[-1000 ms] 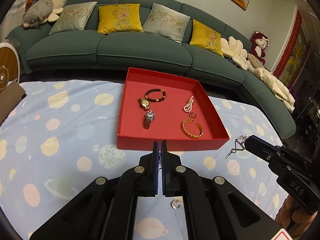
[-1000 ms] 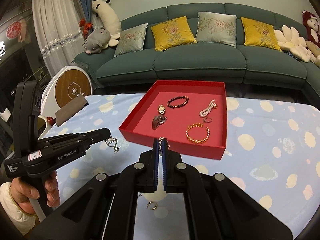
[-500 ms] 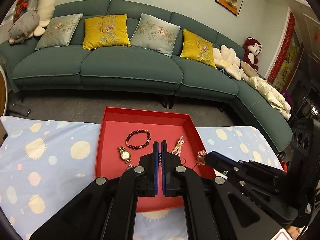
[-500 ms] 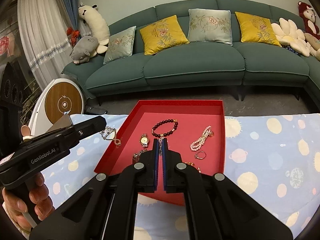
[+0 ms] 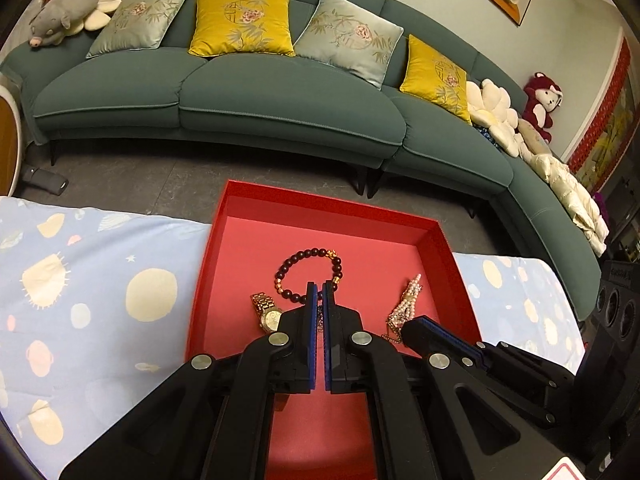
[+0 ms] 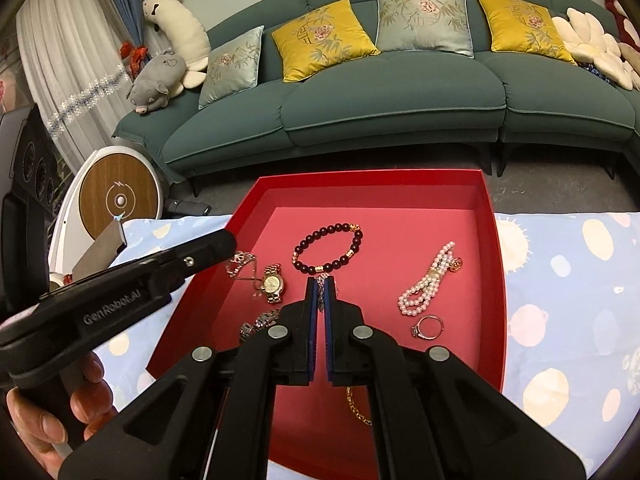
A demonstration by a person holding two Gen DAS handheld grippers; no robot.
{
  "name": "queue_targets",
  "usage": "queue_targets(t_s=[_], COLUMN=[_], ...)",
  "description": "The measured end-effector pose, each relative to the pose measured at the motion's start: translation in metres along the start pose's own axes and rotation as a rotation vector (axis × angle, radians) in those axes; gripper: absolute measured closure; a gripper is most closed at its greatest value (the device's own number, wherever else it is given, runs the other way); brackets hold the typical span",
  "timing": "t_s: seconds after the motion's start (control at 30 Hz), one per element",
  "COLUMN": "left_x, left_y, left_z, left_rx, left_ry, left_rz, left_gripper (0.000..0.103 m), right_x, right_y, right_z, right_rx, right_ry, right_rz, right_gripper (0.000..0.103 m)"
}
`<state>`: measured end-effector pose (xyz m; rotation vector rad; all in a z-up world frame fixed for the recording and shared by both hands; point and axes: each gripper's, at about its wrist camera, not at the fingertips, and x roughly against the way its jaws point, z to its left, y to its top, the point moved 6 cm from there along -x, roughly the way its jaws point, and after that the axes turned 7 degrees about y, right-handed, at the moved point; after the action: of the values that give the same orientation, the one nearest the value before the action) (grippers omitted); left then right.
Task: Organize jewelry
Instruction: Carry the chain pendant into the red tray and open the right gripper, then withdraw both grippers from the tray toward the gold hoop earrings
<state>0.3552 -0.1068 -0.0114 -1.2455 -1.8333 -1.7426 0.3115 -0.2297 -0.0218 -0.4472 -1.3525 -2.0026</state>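
A red tray (image 5: 208,272) (image 6: 496,264) lies on the spotted cloth. In it are a dark bead bracelet (image 6: 304,246), a gold watch (image 6: 274,284), a pearl bracelet (image 6: 424,292), a ring (image 6: 428,326) and a silver watch (image 6: 256,324). My left gripper (image 5: 321,286) hovers over the tray's middle, shut on a thin silver chain (image 5: 320,316). In the right wrist view that left gripper (image 6: 224,242) is over the tray's left rim, with silver links (image 6: 240,260) dangling at its tip. My right gripper (image 6: 320,282) is shut on another silver chain (image 6: 320,296) just short of the bead bracelet.
A pale blue cloth with planet spots (image 5: 100,300) covers the table on both sides of the tray. Beyond the table's far edge stands a green sofa (image 5: 280,96) with cushions. A round wood-faced machine (image 6: 120,200) stands at the left. A person's hand (image 6: 40,412) holds the left gripper's handle.
Both grippers have travelled forward from the near side of the table to over the red tray, each still carrying its silver chain. The tray's jewelry now lies right under the fingertips.
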Motion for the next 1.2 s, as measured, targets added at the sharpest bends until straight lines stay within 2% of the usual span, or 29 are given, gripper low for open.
queue_targets(t_s=[0.27, 0.33, 0.4, 0.47, 0.63, 0.8, 0.9, 1.07, 1.13, 1.2], left_x=[-0.02, -0.022, -0.02, -0.016, 0.017, 0.072, 0.102, 0.142, 0.155, 0.165], left_y=[-0.009, -0.009, -0.009, -0.005, 0.011, 0.02, 0.016, -0.002, -0.016, -0.032], left_z=[-0.01, -0.007, -0.003, 0.004, 0.007, -0.002, -0.006, -0.013, -0.013, -0.011], left_rx=[-0.026, -0.003, 0.037, 0.073, 0.113, 0.045, 0.011, -0.098, -0.124, -0.135], left_ry=[0.027, 0.053, 0.068, 0.071, 0.027, 0.027, 0.031, 0.107, 0.119, 0.128], left_rz=[0.033, 0.025, 0.021, 0.009, -0.042, -0.109, -0.124, -0.134, -0.126, -0.12], left_gripper=[0.102, 0.095, 0.073, 0.06, 0.06, 0.06, 0.06, 0.06, 0.06, 0.053], right_x=[-0.011, -0.012, -0.009, -0.003, 0.03, 0.081, 0.107, 0.147, 0.155, 0.165], right_y=[-0.001, 0.0, 0.002, 0.004, 0.016, 0.024, 0.023, 0.0, -0.018, -0.036], right_z=[-0.007, -0.008, -0.007, -0.009, -0.002, 0.013, 0.028, 0.052, 0.059, 0.064], right_rx=[-0.01, -0.014, -0.01, -0.018, -0.012, 0.027, 0.077, 0.152, 0.165, 0.178], right_ry=[-0.013, -0.011, -0.02, -0.02, -0.031, -0.054, -0.073, -0.106, -0.099, -0.103], right_rz=[0.011, 0.012, -0.003, -0.022, -0.092, -0.139, -0.131, -0.115, -0.08, -0.063], right_gripper=[0.101, 0.099, 0.096, 0.096, 0.092, 0.083, 0.082, 0.077, 0.076, 0.076])
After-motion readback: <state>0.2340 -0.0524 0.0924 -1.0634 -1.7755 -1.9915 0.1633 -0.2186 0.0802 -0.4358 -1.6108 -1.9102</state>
